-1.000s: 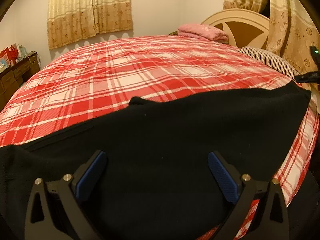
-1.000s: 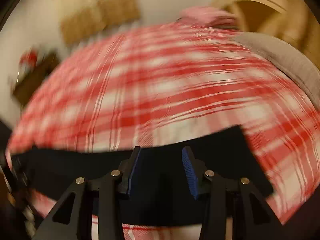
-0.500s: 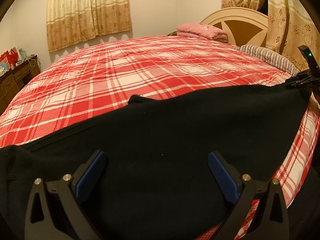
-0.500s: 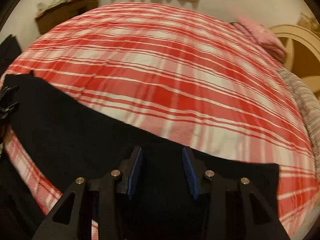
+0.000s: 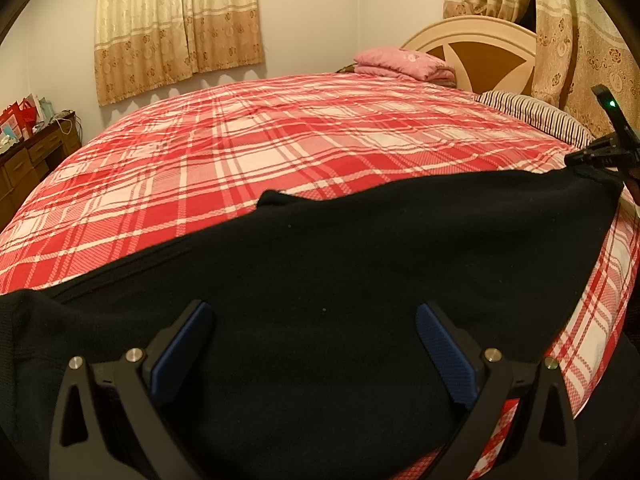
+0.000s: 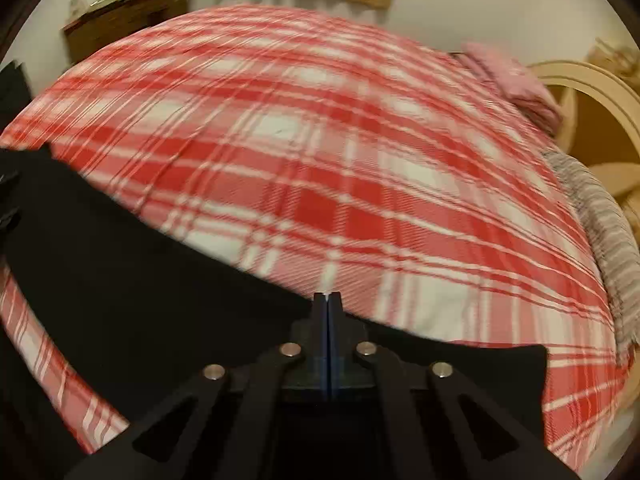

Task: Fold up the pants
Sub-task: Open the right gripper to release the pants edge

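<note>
Black pants (image 5: 360,280) lie spread across the near side of a bed with a red and white plaid cover (image 5: 280,148). My left gripper (image 5: 312,312) hovers open just above the middle of the pants, its blue pads (image 5: 180,352) wide apart with only flat cloth below them. In the right wrist view the pants (image 6: 140,300) run from the left down to the front. My right gripper (image 6: 327,300) is shut, its pads pressed together on the far edge of the pants. From the left wrist view, that right gripper (image 5: 576,158) sits at the pants' far right corner.
A folded pink blanket (image 5: 404,62) lies by the cream headboard (image 5: 480,52). A striped pillow (image 5: 532,112) rests at the right. A wooden dresser (image 5: 28,156) with small items stands at the left. Curtains (image 5: 176,32) hang on the back wall.
My right gripper's jaws went from part open to shut at the pants' far edge, after rolling and dropping toward the bed. The left gripper stayed where it was, open.
</note>
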`<state>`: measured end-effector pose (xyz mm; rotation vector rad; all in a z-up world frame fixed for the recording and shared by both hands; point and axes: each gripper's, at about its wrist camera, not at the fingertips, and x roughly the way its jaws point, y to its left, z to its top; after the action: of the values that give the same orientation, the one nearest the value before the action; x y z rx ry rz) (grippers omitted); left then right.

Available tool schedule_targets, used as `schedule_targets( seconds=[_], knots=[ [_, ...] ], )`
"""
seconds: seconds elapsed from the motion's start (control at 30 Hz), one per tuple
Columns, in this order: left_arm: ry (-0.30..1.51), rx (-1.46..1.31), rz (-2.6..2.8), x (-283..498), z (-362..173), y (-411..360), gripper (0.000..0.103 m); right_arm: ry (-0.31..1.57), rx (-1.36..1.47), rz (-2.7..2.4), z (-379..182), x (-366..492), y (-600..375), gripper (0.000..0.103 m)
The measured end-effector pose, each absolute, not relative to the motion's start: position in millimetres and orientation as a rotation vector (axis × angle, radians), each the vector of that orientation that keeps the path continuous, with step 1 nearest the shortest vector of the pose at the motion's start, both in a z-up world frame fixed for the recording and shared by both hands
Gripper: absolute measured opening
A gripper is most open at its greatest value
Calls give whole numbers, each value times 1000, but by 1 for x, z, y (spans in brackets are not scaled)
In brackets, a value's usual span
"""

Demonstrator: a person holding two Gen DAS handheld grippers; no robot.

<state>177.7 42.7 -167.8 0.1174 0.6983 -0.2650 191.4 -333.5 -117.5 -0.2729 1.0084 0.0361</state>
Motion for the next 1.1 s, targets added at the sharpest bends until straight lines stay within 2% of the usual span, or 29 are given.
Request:
schedule_targets(
  seconds=[0.3,0.33,0.37,0.4,0.43,0.47,0.63,0.73,0.77,0.93,1.1],
  knots=[
    [695,118,-263,177,-168,42,103,994,-177,55,-115,194,-346,3],
    [695,118,-262,177,-168,42,103,983,-192,76,-113,193,-342,9],
    [695,118,-262,177,-168,43,103,980,-220,94,-112,192,-335,29],
    [695,118,-262,177,-168,43,103,982,-237,114,-111,192,-328,41],
    [694,119,-261,177,-168,43,103,986,-234,140,-111,192,-322,61],
    [694,119,-260,177,-168,43,103,983,-214,175,-110,192,-315,64],
    [693,119,-261,177,-168,43,103,999,-259,282,-120,199,-279,64],
    [692,118,-264,176,-168,43,103,1073,-337,288,-143,204,-265,47],
    [691,120,-264,176,-168,43,103,1069,-349,280,-146,206,-263,45],
    [687,127,-263,173,-169,43,103,1057,-257,193,-143,226,-279,45],
    [680,127,-263,170,-170,42,103,986,-255,161,-128,209,-277,45]
  ],
)
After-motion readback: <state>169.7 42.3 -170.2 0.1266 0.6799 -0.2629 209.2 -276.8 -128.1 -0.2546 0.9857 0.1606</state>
